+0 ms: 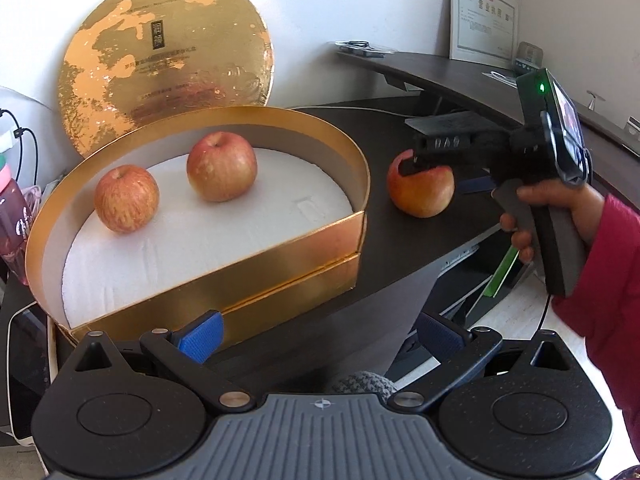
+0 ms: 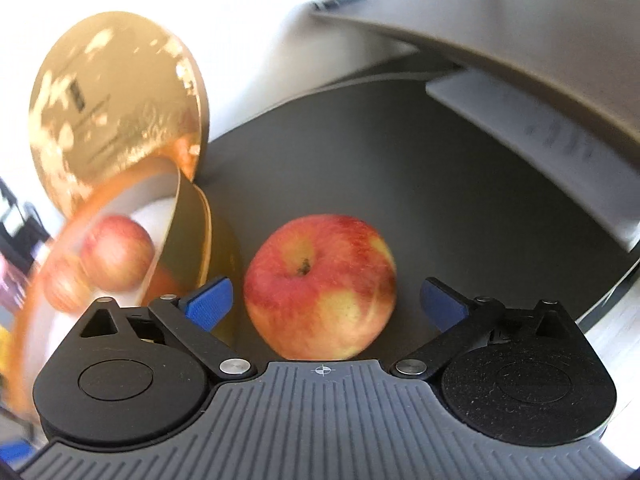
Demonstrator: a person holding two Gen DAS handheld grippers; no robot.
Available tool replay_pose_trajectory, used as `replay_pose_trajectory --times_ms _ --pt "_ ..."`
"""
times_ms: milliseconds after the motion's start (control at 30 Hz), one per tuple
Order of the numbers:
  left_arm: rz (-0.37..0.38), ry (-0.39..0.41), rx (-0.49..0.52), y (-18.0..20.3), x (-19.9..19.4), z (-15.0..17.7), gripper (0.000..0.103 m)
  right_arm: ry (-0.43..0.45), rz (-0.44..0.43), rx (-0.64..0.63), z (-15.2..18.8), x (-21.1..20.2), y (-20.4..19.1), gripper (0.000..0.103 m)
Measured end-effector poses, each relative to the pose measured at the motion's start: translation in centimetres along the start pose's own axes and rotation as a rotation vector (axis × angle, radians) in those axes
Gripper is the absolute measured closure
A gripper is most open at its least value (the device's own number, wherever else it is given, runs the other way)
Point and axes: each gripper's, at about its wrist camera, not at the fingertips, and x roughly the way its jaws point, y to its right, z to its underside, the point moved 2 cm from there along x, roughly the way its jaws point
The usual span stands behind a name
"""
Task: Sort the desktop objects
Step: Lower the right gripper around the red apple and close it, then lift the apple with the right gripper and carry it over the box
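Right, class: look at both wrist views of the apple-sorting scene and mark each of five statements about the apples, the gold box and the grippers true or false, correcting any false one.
1. Two apples lie inside the gold box. True: the left apple and the right apple.
2. The third apple sits on the dark desk outside the box. True.
3. The right hand-held gripper is clamped on that apple. False: its pads stand apart on either side, not touching.
4. The box's round gold lid covers the box. False: it leans upright behind it.
5. The left hand-held gripper holds an apple. False: it is open and empty.
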Motion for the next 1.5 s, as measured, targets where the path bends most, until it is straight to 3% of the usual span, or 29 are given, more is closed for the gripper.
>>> replay_pose_trajectory --times_ms 233,333,633,867,1500 --pt "-0.016 -0.018 -0.011 -0.1 0.3 0.3 0.000 0.144 0.106 -0.238 3.6 -2.1 -2.3 0.001" --pt "-0.034 -0.026 -0.032 -0.5 0.4 0.4 0.000 0.165 0.145 -0.331 4.4 -2.0 -2.9 0.001" --pt "-0.054 -0.036 -0.041 -0.7 0.6 0.3 0.000 0.169 0.134 -0.265 2.6 0.5 -3.3 0.001" --pt "-0.059 -0.055 -0.047 -1.0 1.5 0.2 0.000 0.187 0.145 -0.331 2.5 2.4 -4.2 0.001" --pt "-0.059 -0.084 -0.060 -1.2 2.5 0.1 0.000 0.212 0.179 -0.321 2.6 3.2 -4.0 0.015"
